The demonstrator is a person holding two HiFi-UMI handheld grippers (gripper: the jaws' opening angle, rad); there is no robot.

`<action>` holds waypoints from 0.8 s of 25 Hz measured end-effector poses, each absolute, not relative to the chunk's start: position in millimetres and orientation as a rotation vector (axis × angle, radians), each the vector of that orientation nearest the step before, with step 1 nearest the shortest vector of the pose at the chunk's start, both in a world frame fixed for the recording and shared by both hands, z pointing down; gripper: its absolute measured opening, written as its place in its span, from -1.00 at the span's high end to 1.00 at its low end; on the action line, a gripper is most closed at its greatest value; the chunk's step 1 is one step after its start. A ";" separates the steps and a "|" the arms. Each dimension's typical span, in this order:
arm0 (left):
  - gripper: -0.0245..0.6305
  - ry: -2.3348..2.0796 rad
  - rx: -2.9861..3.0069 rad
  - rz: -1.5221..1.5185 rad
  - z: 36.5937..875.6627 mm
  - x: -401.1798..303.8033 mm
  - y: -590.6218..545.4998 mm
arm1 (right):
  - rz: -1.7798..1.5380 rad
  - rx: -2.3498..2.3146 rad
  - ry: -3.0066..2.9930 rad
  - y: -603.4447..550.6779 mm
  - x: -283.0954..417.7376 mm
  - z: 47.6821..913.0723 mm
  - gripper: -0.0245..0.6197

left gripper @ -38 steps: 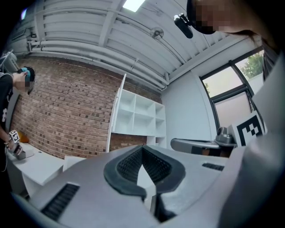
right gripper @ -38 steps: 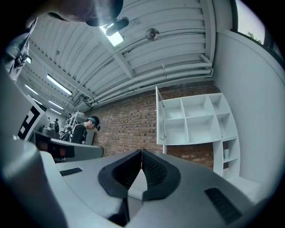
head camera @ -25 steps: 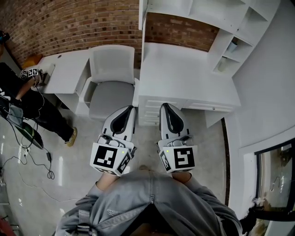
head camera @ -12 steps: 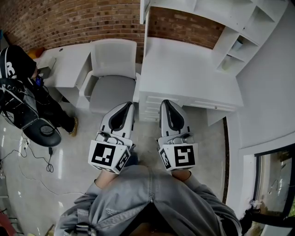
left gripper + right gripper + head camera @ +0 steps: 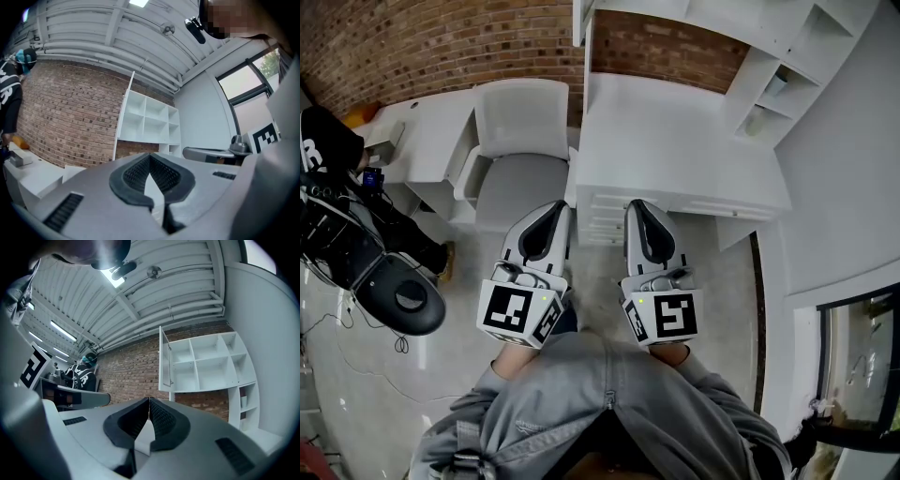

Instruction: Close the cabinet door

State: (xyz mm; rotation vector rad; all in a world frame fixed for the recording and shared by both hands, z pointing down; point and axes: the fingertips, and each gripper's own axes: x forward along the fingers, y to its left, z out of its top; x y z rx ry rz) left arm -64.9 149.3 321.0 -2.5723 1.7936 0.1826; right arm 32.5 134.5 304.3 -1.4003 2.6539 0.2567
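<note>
The white wall cabinet [image 5: 211,364] hangs over the desk with its compartments bare. Its door [image 5: 165,364] stands swung out to the left, edge-on in the left gripper view [image 5: 123,117] and at the top of the head view [image 5: 579,21]. My left gripper [image 5: 555,208] and right gripper [image 5: 637,206] are held side by side in front of the desk, well short of the door and touching nothing. On both, the jaws meet at the tips with nothing between them: the left gripper [image 5: 150,155] and the right gripper [image 5: 149,400] are shut.
A white desk [image 5: 675,150] with drawers stands straight ahead under the cabinet. A grey chair [image 5: 520,141] stands to its left beside a second desk [image 5: 422,131]. A person in black [image 5: 337,187] bends over at the far left with a round black object [image 5: 398,295]. A window [image 5: 862,356] is at the right.
The person at the left has bent further into view with a round black object. My two grippers have stayed in place, both shut.
</note>
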 end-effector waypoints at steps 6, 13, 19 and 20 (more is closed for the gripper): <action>0.91 1.784 -2.577 0.195 319.5 -75.0 126.2 | 0.276 -1.397 2.653 113.1 20.6 300.2 0.84; 0.91 1.769 -2.581 0.217 322.3 -96.3 85.9 | 0.290 -1.403 2.656 75.2 -1.8 303.9 0.84; 0.91 1.753 -2.591 0.224 322.1 -111.8 42.1 | 0.294 -1.413 2.655 33.0 -18.6 304.2 0.84; 0.91 1.750 -2.595 0.223 322.3 -112.8 34.4 | 0.293 -1.414 2.656 25.7 -20.4 304.6 0.84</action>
